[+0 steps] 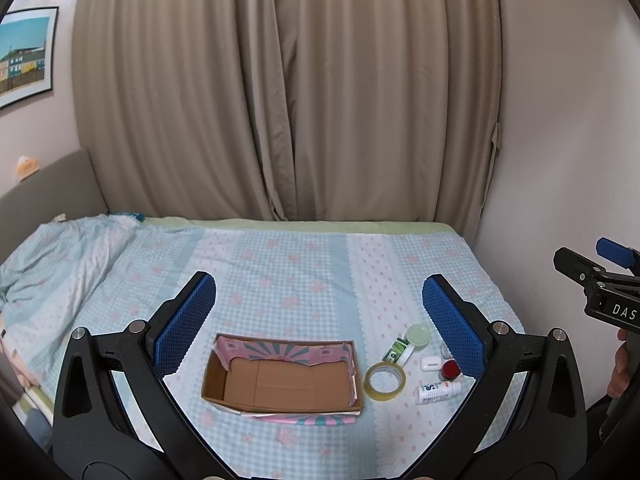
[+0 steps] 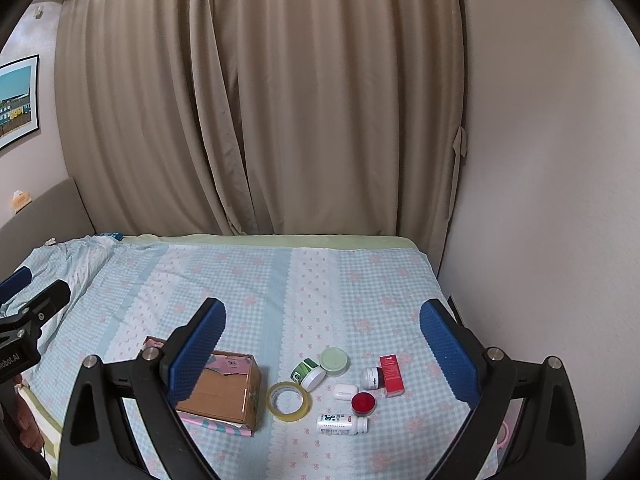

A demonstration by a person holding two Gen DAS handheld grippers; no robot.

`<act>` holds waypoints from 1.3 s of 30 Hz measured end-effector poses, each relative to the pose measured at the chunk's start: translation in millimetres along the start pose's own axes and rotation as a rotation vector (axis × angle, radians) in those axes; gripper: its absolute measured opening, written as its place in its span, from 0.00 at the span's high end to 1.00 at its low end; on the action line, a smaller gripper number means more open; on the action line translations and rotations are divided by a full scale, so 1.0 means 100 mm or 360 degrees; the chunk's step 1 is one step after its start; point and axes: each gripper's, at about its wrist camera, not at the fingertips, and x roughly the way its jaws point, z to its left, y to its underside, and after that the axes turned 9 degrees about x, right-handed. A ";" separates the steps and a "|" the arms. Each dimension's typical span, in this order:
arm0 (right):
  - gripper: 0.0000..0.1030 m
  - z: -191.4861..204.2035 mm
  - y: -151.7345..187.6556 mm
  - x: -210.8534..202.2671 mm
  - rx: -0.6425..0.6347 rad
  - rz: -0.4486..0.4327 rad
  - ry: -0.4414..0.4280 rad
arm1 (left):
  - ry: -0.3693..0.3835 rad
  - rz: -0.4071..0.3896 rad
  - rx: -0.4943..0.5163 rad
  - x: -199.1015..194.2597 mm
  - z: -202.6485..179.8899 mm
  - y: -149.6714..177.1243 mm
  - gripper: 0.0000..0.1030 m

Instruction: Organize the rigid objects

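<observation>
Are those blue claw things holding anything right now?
No. The left gripper and right gripper both hang open with bare fingers, above the cardboard box and the tape roll.

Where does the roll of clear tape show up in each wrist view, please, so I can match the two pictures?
Left wrist view: the tape roll lies lower right of centre, just right of the cardboard box.
Right wrist view: the tape roll lies low, near centre, again just right of the box.
Shared landmark: the white bottle lying on its side, right of the tape and nearer the camera.
</observation>
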 end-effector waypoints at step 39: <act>0.06 0.04 0.00 0.04 -0.0012 -0.0011 -0.0016 | -0.0015 -0.0013 -0.0001 0.00 0.01 -0.01 0.00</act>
